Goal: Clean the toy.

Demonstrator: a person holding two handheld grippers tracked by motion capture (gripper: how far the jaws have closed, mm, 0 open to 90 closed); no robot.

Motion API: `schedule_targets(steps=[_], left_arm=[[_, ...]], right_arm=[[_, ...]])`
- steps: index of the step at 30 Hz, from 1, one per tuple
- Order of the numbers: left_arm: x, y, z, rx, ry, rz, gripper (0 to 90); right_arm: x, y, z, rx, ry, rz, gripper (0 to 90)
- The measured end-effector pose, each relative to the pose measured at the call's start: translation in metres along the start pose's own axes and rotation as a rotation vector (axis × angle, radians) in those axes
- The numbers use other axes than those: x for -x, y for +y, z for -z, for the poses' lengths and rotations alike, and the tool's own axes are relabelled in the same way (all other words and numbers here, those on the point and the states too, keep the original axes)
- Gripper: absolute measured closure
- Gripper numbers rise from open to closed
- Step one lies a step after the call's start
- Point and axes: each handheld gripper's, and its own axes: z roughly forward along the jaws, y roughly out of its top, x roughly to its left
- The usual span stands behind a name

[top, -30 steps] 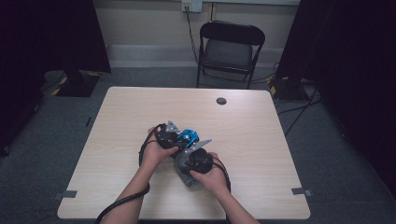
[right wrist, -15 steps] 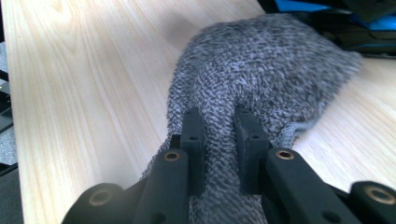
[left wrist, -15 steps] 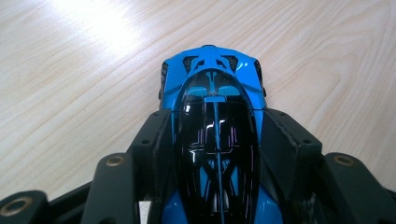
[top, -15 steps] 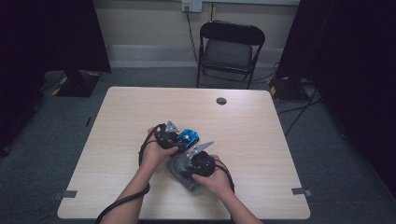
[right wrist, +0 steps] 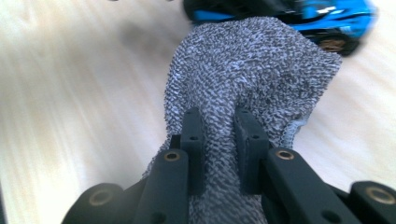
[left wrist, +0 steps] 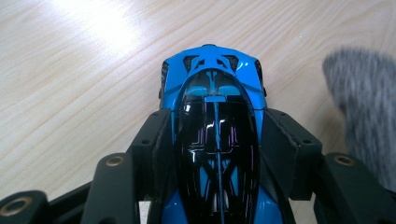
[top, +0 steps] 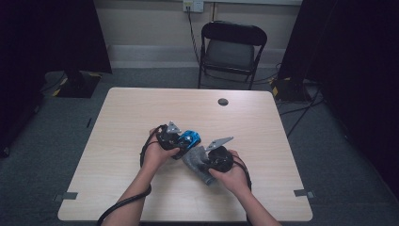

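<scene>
Blue and glossy black, the toy car (left wrist: 212, 140) sat clamped between the two pads of the left tool (top: 175, 140), whose jaws pressed on its flanks about midway along the body; in the high view the car (top: 190, 139) lay near the middle of the pale wooden surface (top: 117, 122), just beside the person's left hand (top: 157, 154). The right tool (top: 207, 157) was clenched on a bunched fold of a grey knitted cloth (right wrist: 247, 79), its jaws nearly together with the fabric pinched between them. In the right gripper view the far end of the cloth lay close against the car (right wrist: 327, 16); whether the two touched could not be told through the blur.

Judged from this, the step in hand was wiping the car: one tool steadied it while the other carried the cloth (top: 200, 165) to it. The next move would call for bringing the cloth onto the bodywork and rubbing with light pressure, while the left tool kept a firm hold so the car neither rolled nor twisted out of the pads.

Counted: one car, one cloth, two tools, two hands. On the surface there was also one small dark round spot (top: 223, 101) near its far edge, and one folding chair (top: 231, 49) stood behind.
</scene>
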Motion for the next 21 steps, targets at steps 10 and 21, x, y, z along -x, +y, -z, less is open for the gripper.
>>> schedule_targets(steps=[10, 21], left_arm=[[0.001, 0.001, -0.001, -0.004, 0.005, -0.002, 44.5], [0.001, 0.001, -0.002, 0.003, 0.001, 0.009, 44.5]], right_arm=[[0.023, -0.003, 0.016, 0.055, -0.102, -0.065, 76.3], [0.051, -0.006, 0.019, 0.085, -0.182, -0.154, 76.2]])
